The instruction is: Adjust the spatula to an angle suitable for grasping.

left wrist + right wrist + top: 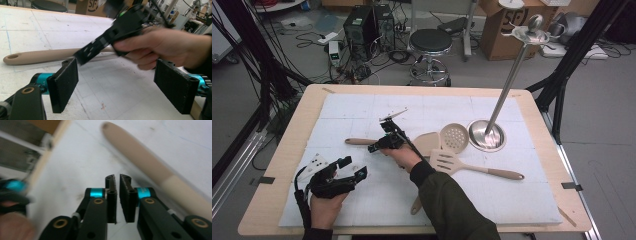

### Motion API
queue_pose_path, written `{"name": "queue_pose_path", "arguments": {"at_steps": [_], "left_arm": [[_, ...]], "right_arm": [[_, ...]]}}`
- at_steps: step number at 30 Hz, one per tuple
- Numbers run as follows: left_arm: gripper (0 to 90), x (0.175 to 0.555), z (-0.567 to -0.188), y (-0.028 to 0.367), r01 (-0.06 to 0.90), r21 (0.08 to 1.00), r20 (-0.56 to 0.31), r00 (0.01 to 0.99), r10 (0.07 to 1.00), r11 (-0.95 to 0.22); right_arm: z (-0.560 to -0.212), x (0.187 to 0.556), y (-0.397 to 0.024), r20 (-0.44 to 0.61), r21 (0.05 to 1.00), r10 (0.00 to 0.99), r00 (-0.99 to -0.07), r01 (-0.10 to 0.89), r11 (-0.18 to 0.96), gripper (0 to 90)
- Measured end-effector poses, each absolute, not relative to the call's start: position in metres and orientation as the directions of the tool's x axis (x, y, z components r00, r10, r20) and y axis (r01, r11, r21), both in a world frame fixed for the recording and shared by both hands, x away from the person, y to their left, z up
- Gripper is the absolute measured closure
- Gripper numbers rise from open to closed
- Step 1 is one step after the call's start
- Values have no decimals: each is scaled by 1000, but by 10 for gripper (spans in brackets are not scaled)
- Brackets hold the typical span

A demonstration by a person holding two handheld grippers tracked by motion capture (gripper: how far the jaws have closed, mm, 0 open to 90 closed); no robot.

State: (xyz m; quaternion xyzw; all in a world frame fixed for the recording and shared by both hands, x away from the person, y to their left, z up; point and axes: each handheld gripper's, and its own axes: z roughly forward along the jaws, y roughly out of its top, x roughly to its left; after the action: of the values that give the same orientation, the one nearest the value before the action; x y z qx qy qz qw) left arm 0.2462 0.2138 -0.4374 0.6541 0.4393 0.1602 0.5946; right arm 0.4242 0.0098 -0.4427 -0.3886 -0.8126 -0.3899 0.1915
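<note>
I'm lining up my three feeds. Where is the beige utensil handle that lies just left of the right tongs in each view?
High view: the handle lies left of centre on the white mat, its tip pointing left, beside the right tongs.
Left gripper view: it runs across the upper left, its holed end at the far left.
Right gripper view: blurred, slanting from the top centre to the right edge.
Shared landmark: the white mat.
</note>
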Motion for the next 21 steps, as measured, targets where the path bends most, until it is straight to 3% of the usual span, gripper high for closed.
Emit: {"name": "queue_pose_path", "arguments": {"at_steps": [2, 4, 8, 12, 21], "left_arm": [[202, 246, -437, 214, 386, 918, -317, 562, 764, 97], [202, 246, -437, 214, 385, 917, -320, 563, 762, 100], [202, 246, -437, 213, 388, 917, -320, 565, 760, 97], [202, 246, -437, 213, 387, 917, -317, 566, 761, 95], [202, 246, -437, 213, 388, 916, -318, 564, 762, 96]], "right_arm": [[-437, 423, 6, 610, 505, 469, -639, 769, 392, 810], [-420, 421, -5, 590, 542, 454, -667, 745, 389, 699], [-409, 431, -25, 550, 561, 498, -671, 738, 375, 640], [-407, 439, -38, 487, 566, 541, -685, 720, 402, 610], [-412, 446, -48, 461, 533, 553, -695, 714, 453, 583]]}}
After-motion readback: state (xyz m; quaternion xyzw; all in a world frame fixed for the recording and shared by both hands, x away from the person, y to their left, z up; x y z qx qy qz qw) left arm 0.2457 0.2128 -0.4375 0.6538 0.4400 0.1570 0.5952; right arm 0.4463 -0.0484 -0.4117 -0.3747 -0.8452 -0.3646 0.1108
